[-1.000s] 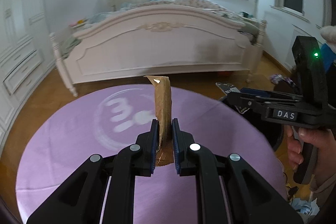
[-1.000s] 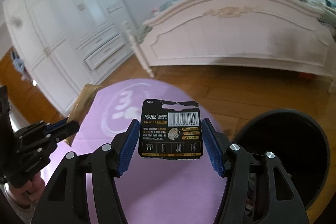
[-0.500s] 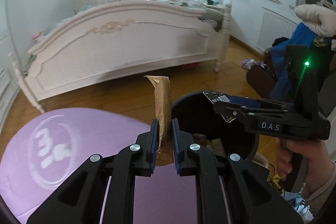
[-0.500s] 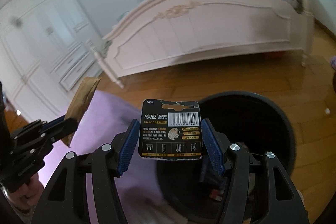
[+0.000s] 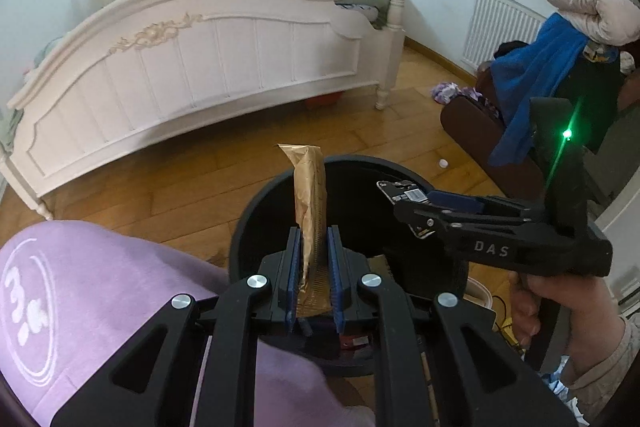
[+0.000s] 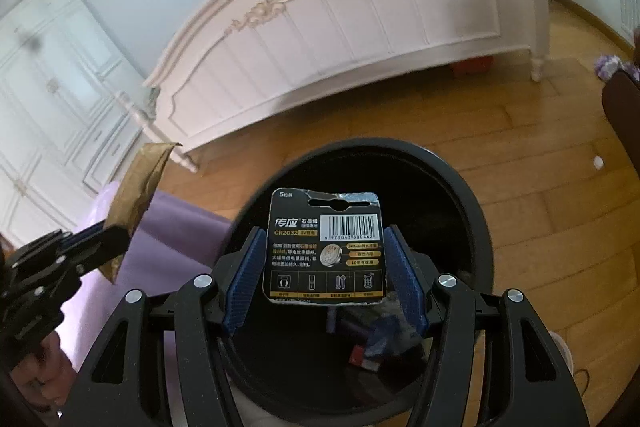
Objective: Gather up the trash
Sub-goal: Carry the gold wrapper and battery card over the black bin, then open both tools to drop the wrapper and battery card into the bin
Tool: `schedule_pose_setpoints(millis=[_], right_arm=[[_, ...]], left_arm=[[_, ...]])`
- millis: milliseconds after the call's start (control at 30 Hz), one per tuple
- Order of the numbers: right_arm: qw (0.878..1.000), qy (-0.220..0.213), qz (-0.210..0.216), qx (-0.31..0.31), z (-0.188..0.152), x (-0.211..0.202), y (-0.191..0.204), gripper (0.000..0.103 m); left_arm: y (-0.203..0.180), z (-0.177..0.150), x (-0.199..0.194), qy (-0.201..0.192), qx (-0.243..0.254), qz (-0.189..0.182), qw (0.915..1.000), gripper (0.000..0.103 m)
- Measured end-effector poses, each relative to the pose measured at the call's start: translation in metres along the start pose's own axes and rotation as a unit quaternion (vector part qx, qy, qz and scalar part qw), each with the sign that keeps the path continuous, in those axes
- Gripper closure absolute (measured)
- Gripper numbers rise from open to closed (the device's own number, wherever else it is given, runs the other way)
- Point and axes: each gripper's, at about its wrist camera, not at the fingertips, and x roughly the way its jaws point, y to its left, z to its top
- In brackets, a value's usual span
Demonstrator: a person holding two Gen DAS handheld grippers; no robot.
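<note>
Status: carry phase done, drop not yet made.

Left gripper [image 5: 313, 269]: fingers clenched on a gold wrapper [image 5: 309, 203], which stands upright out of the pads. In the left wrist view the wrapper lines up with the near rim of the black bin [image 5: 256, 223], bin at 12 o'clock from the fingertips.

Right gripper [image 6: 324, 267]: fingers grasping a black battery card [image 6: 325, 247] by its two side edges, card face toward the camera. In the right wrist view the bin [image 6: 476, 211] fills the field directly below; card sits over the opening. The left gripper with the wrapper shows at 9 o'clock, over the purple mat [image 6: 176, 239] and just beside the bin.

Bin contents: some scraps [image 6: 368, 343] visible at the bottom, dim, not identifiable.

Judgement: both pieces in hand, neither released. Right one looks ready to drop; left one likely needs a small shift toward the bin centre first. Further trash on the floor: cannot tell.
</note>
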Motion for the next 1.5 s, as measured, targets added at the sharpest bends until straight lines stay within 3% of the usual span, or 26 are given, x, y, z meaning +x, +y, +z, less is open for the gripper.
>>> schedule_pose_setpoints(millis=[533,1033,1067,1133,1167,1200,1367,1500], right_arm=[[0.999,0.014,-0.009,0.034,-0.015,0.009,-0.032,0.042],[0.999,0.023,-0.017,0.045,-0.012,0.007,-0.03,0.042],[0.999,0.023,-0.018,0.046,-0.012,0.006,-0.03,0.041],[0.998,0.02,-0.021,0.05,-0.012,0.003,-0.029,0.033],[0.998,0.019,-0.022,0.05,-0.012,0.002,-0.028,0.031],[0.998,0.019,-0.023,0.05,-0.012,0.001,-0.028,0.031],[0.999,0.016,-0.027,0.044,-0.014,-0.009,-0.017,0.031],[0.999,0.012,-0.023,0.032,-0.014,-0.017,0.002,0.029]], left_arm=[[-0.024,0.012,0.024,0.029,0.025,-0.018,0.9991,0.088],[-0.027,0.014,0.022,0.024,0.034,-0.024,0.9988,0.085],[-0.027,0.014,0.02,0.022,0.033,-0.027,0.9988,0.08],[-0.026,0.013,0.015,0.013,0.033,-0.027,0.999,0.057],[-0.026,0.013,0.012,0.005,0.032,-0.026,0.9991,0.038],[-0.026,0.013,0.008,-0.005,0.032,-0.026,0.9992,0.026],[-0.025,0.012,-0.013,-0.03,0.031,-0.034,0.9985,0.024],[-0.017,0.004,-0.035,-0.05,0.024,-0.034,0.9979,0.015]])
